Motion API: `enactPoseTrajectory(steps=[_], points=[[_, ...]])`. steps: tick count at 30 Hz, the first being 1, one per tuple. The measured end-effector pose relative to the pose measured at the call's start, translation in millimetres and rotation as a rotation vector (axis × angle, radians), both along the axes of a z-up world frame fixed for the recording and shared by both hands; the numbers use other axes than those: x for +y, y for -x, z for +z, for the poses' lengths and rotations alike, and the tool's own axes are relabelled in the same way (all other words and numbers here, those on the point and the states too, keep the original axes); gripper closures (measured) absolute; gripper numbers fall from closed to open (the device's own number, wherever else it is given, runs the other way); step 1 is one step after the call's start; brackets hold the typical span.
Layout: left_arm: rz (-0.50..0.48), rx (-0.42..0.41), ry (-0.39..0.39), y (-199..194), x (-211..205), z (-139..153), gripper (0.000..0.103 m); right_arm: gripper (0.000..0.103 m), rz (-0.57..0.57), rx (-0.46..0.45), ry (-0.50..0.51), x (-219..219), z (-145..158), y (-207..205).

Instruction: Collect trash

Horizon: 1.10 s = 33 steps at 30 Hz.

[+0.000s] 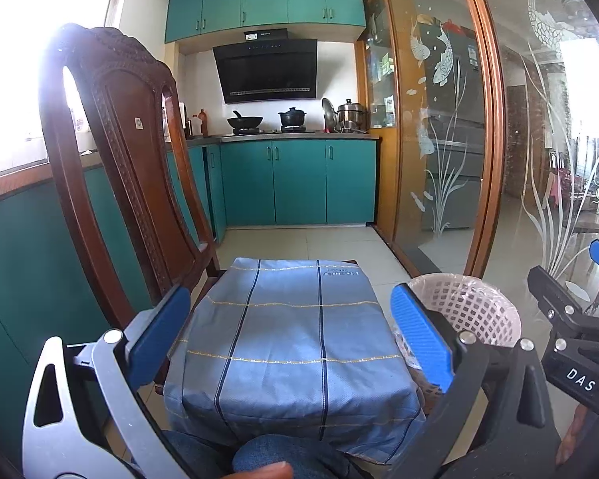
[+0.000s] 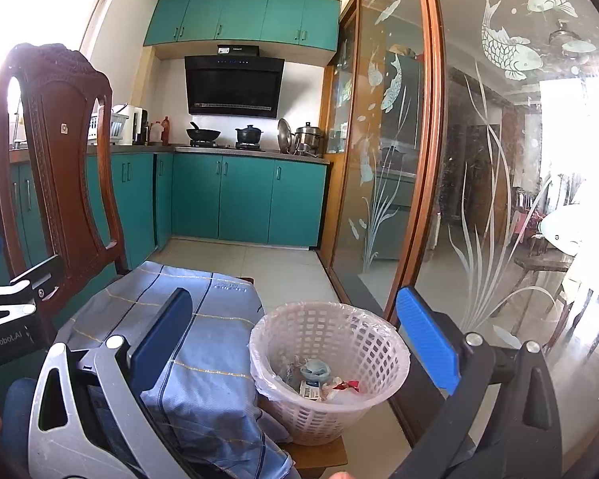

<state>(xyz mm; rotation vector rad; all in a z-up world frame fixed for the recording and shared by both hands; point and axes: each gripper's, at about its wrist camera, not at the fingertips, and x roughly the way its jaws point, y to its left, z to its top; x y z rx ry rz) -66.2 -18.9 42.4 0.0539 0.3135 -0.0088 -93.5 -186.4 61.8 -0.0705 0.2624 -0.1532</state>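
Right wrist view: trash gathered low centre, both tools idle.
Right gripper [image 2: 295, 343] spread wide and empty above the lined pink wastebasket [image 2: 331, 363], wrappers [image 2: 323, 383] piled inside; left gripper [image 1: 291, 343] likewise agape, holding nothing, over the bare blue checked cloth [image 1: 287, 343]. Seemingly at the collecting's tail end; next, probably scanning for leftover scraps before closing on any.

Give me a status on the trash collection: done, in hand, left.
Done: the lined wastebasket already holds several scraps, wrappers among them. The blue cloth over the chair seat shows no trash on it. In hand: nothing; the left hand-held gripper and right hand-held gripper both hang open and empty. Left: no loose trash shows in either view, so the job looks finished or nearly so.
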Motion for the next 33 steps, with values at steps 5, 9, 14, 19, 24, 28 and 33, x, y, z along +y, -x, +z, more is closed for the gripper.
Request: enactPoseTrajectory(steps=[5, 9, 14, 19, 24, 28, 33], points=[[0.003, -0.001, 0.002, 1.4, -1.0, -0.3, 0.003, 0.003, -0.002, 0.003, -0.003, 1.0, -0.9, 0.1], [-0.002, 0.002, -0.003, 0.5, -1.9, -0.7, 0.003, 0.003, -0.003, 0.009, -0.003, 0.8, -2.5, -0.8], [-0.007, 0.004, -0.008, 0.7, -5.0, -1.1, 0.003, 0.003, -0.005, 0.011, -0.006, -1.3, -4.0, -1.3], [-0.012, 0.010, -0.022, 1.0, -9.7, -3.0, 0.003, 0.003, -0.004, 0.017, -0.010, -2.1, -4.4, -4.2], [-0.012, 0.011, -0.017, 1.8, -10.7, -1.9, 0.003, 0.003, -0.001, 0.023, -0.011, -2.2, -5.6, -5.7], [-0.017, 0.023, -0.012, 0.4, -11.1, -2.2, 0.003, 0.003, -0.004, 0.021, -0.004, -1.6, -6.1, -5.2], [-0.007, 0.022, -0.011, 0.1, -9.0, -1.8, 0.003, 0.003, 0.004, 0.033, -0.011, -2.0, -8.9, -9.2]])
